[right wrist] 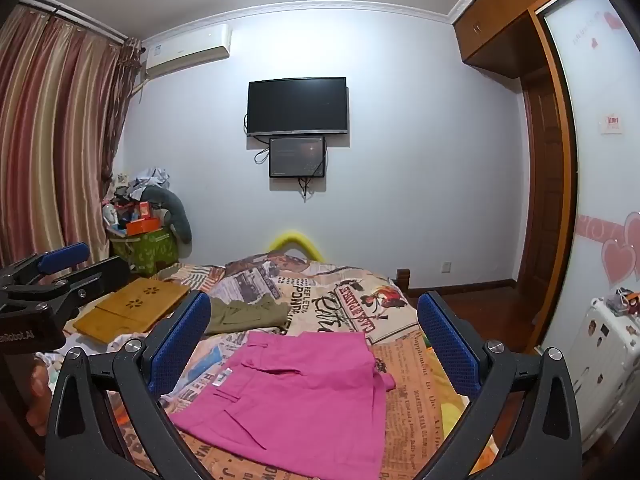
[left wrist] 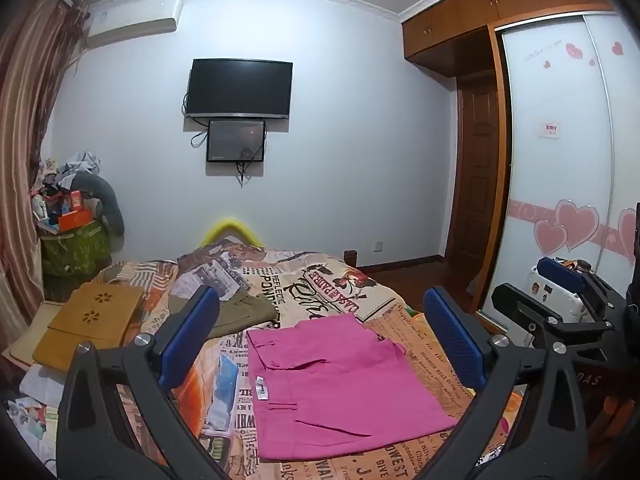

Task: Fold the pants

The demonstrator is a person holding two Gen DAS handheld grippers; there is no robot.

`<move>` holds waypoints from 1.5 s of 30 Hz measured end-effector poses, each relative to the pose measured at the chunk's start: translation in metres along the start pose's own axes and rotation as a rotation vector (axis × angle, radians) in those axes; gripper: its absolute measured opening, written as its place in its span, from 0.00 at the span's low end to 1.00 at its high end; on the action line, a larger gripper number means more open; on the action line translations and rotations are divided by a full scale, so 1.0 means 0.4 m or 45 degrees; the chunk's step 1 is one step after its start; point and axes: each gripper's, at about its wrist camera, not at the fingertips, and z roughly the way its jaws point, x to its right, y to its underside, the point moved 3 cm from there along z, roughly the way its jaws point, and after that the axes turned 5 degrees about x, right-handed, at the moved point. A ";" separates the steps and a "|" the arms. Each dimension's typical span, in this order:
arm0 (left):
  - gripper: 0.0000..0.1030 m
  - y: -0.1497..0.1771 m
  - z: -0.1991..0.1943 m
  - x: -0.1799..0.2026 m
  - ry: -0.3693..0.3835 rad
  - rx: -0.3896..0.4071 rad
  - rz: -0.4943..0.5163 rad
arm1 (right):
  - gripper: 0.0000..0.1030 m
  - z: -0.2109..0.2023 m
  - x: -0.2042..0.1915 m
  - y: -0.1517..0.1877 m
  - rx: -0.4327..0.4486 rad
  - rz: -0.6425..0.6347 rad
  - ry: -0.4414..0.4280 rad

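Left wrist view: pink pants (left wrist: 340,380) lie below the wide-spread left gripper (left wrist: 320,336).

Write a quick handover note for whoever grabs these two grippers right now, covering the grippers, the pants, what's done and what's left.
Left gripper: open, empty, above the bed.
Right gripper: open, empty, beside it.
Pink pants: on the printed bedspread in front of both grippers, lying in a flat, compact rectangle, apparently folded already; nothing touches them.
Olive pants: farther back, also lying folded.
Done: the pink pair looks folded.
Left: probably just a check that its edges are tidy; no other loose pants are visible.
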 end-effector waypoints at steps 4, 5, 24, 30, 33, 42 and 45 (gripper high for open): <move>1.00 -0.002 0.007 -0.012 -0.007 -0.015 -0.031 | 1.00 0.000 0.001 -0.001 -0.001 0.001 0.000; 1.00 0.000 0.003 -0.014 -0.007 -0.010 -0.036 | 1.00 0.000 0.001 -0.001 -0.001 0.002 -0.001; 1.00 0.012 0.009 -0.022 -0.012 -0.011 -0.020 | 1.00 0.004 -0.004 -0.004 -0.003 0.004 -0.001; 1.00 0.016 0.008 -0.015 -0.019 -0.005 -0.003 | 1.00 0.004 -0.005 -0.005 -0.002 0.006 -0.002; 1.00 0.017 0.012 -0.010 -0.017 -0.007 -0.001 | 1.00 0.004 -0.005 -0.005 -0.002 0.006 -0.001; 1.00 0.017 0.011 -0.001 -0.029 -0.003 0.012 | 1.00 0.003 -0.005 -0.006 -0.001 0.008 -0.001; 1.00 0.018 0.010 -0.002 -0.030 -0.002 0.011 | 1.00 0.003 -0.006 -0.008 -0.002 0.007 -0.003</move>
